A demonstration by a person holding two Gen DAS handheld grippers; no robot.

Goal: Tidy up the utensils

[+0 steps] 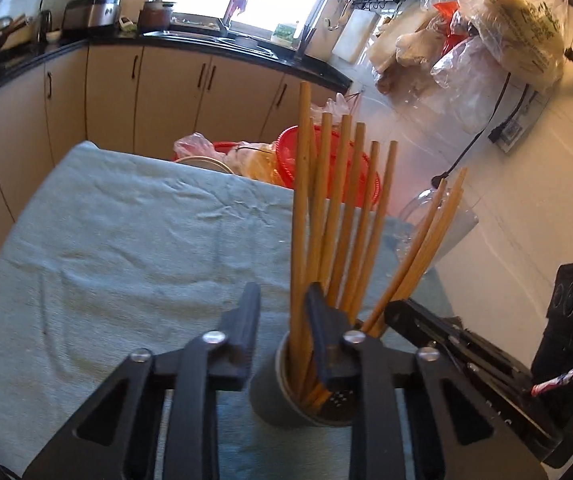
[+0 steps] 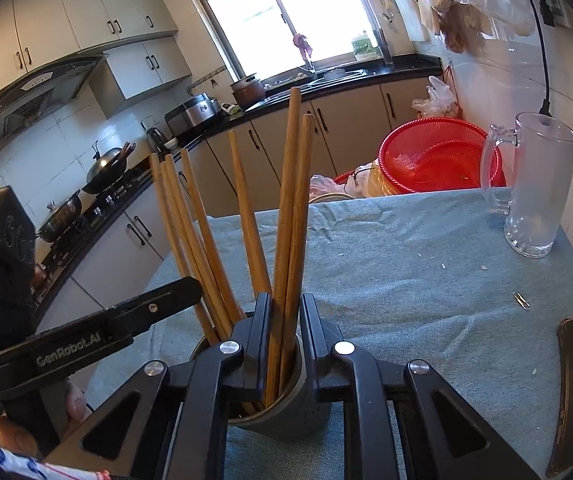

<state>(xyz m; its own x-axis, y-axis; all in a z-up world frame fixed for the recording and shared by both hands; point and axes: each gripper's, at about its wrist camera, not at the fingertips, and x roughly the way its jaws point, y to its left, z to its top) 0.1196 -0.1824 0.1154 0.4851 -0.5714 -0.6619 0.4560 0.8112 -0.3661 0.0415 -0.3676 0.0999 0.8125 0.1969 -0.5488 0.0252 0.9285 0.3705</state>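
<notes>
Your right gripper [image 2: 286, 300] pinches two chopsticks [image 2: 285, 208] just above the holder [image 2: 286, 420], which sits directly under its fingers. Your left gripper [image 1: 282, 294] is drawn nearly together and empty, right beside the other sticks.

Risks:
- Pull at an angle and the smooth, round wooden sticks likely roll out of the flat pads.
- They could also drag the light, grey perforated cylinder over, since the cloth [image 2: 406, 272] is soft and wrinkled.
- The left tip could snag the splayed sticks.
</notes>
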